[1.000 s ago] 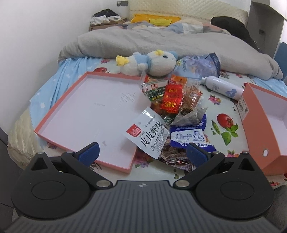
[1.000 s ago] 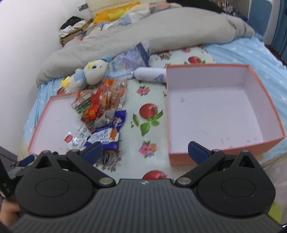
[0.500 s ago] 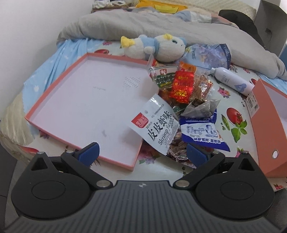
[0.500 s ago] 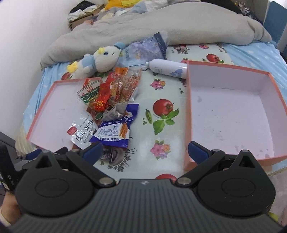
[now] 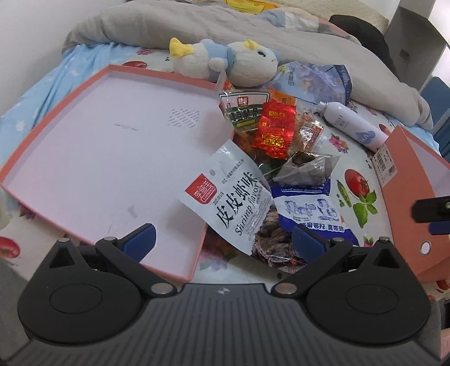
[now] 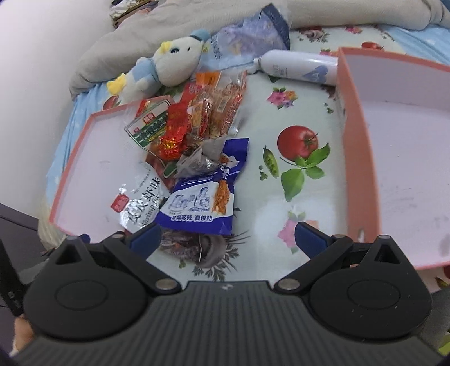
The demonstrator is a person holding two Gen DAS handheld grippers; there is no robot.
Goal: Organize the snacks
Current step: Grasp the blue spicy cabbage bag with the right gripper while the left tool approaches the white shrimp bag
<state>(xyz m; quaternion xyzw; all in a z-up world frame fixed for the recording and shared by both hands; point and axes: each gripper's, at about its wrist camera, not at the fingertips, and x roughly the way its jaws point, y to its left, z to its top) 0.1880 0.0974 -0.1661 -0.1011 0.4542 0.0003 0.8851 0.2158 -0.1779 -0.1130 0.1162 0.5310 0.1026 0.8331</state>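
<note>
On the bed, whose sheet is printed with tomatoes and flowers, we see a heap of snack packets lying between a shallow pink lid toward the left edge and a deeper pink box toward the right edge. A white shrimp-flavor packet overlaps the lid's right rim; a blue packet lies just beside it, with a red foil packet and a green-labelled packet farther back. Behind the heap we note a plush toy, a white bottle touching the box's far corner, and a rumpled grey quilt against a white wall. The left gripper and the right gripper both hover at the near edge of the bed with jaws apart, holding nothing.
</note>
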